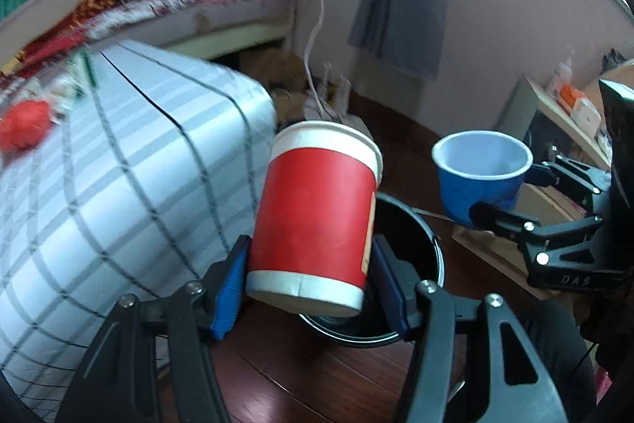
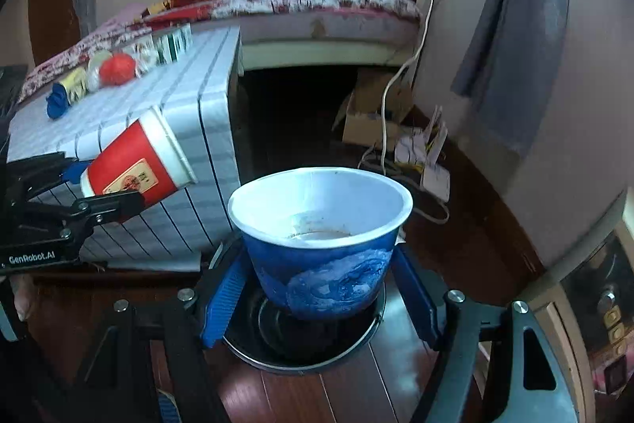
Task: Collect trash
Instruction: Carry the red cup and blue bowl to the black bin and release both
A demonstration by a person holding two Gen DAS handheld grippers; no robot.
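Bedroom floor: one bin (image 2: 368, 337), two cups (image 1: 313, 217)

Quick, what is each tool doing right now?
Left tool: closed on the red paper cup.
Right tool: closed on the blue paper bowl.

The left gripper (image 1: 309, 288) points steeply downward, its blue-padded fingers (image 1: 228, 298) pressed against the two sides of a red paper cup (image 1: 313, 217) held tilted between them. The right gripper (image 2: 319, 298) points down at a similar slant, its fingers (image 2: 222, 304) clamped on the lower body of a blue bowl-shaped cup (image 2: 321, 272). Both grippers hang side by side, near each other.
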